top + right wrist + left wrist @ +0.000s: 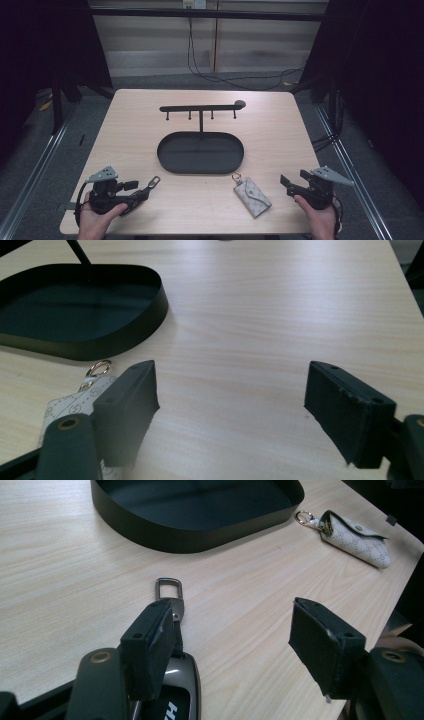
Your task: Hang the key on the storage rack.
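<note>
From the high view, the key stand (201, 114) and its tray (200, 152) are bare; nothing is hung yet. My left gripper (136, 190) sits by the car key (150, 184), my right gripper (287, 184) near the key pouch (252, 195) on the desk (270, 130).

In the left gripper view, my jaws gape, the car key (175, 680) lying under one, ungripped.

In the right gripper view, my jaws stand wide and empty beside the pouch (70, 407).

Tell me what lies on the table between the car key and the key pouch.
Bare wood. In the high view, nothing sits on the table between the car key and the key pouch; the tray lies farther back.
</note>
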